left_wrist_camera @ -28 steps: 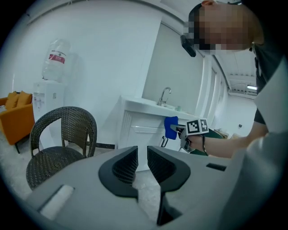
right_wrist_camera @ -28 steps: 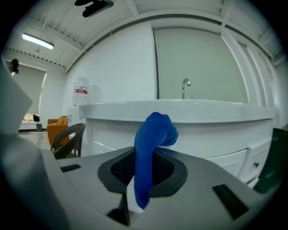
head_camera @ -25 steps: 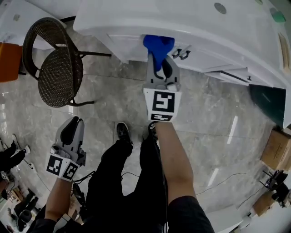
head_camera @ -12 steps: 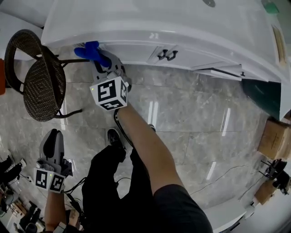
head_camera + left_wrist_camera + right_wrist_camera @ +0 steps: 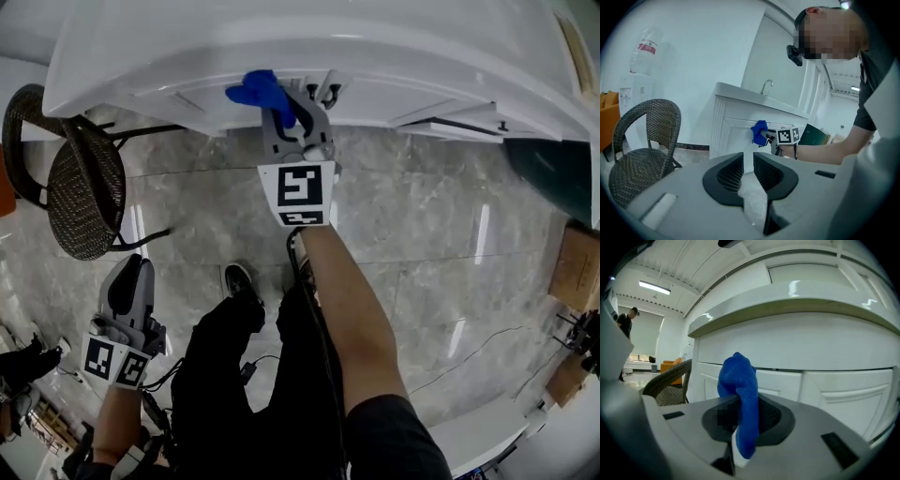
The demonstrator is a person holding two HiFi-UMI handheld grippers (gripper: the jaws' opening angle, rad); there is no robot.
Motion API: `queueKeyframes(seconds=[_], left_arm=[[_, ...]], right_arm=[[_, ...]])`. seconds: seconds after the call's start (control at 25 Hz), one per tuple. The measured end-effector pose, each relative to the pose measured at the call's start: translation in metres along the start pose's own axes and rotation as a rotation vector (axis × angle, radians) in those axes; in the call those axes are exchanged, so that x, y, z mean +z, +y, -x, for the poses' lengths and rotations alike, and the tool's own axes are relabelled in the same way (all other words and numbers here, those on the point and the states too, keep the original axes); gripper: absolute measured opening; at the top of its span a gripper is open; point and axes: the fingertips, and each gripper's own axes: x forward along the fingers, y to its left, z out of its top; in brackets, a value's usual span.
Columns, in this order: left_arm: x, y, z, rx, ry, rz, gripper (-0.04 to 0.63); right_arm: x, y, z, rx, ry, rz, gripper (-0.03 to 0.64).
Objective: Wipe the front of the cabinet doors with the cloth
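Note:
My right gripper is shut on a blue cloth and holds it up to the front of the white cabinet, just left of the dark door handles. In the right gripper view the cloth bunches out over the jaws, with the white panelled doors close behind it. My left gripper hangs low at my left side, away from the cabinet, jaws together and holding nothing. From the left gripper view I see the cloth against the door beyond the left gripper.
A dark wicker chair stands on the marble floor left of the cabinet. A cabinet part juts out at the right, beside a dark green object. Cardboard boxes sit far right. A water dispenser stands behind the chair.
The right gripper swept the cloth left along the cabinet front, then back right toward the handles. The left gripper stayed low at my side.

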Motion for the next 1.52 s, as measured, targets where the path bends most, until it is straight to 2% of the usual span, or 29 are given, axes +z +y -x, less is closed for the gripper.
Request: queueKeyframes(seconds=[0.4,0.68,0.76,0.84,0.96,1.08,1.36,1.52], left_arm=[[-0.005,-0.062,-0.045,-0.085,0.041,-0.072,0.067],[-0.008,-0.099,-0.053,-0.115,0.065,-0.095,0.067],[-0.009,-0.104,-0.053,-0.11,0.067,-0.083,0.067],[-0.01,-0.107,-0.052,-0.109,0.068,-0.069,0.067],[-0.014,-0.106,-0.047,-0.114,0.074,-0.057,0.067],[-0.017,-0.096,-0.037,-0.099,0.073,-0.038,0.067],[-0.021,-0.044,-0.012,-0.052,0.055,0.015,0.067],[-0.026,-0.013,0.005,-0.028,0.047,0.049,0.067]], right_arm=[[-0.016,-0.158,0.078,-0.205,-0.029,0.004,0.055],[-0.037,-0.303,0.16,-0.485,0.014,-0.054,0.055],[-0.039,-0.329,0.184,-0.566,0.021,-0.069,0.055],[-0.04,-0.337,0.197,-0.61,0.032,-0.065,0.055],[-0.05,-0.318,0.184,-0.593,0.073,-0.061,0.055],[-0.052,-0.269,0.141,-0.491,0.084,-0.049,0.055],[-0.001,-0.11,0.063,-0.258,-0.016,-0.046,0.055],[0.012,-0.001,0.018,-0.091,-0.008,-0.001,0.055]])
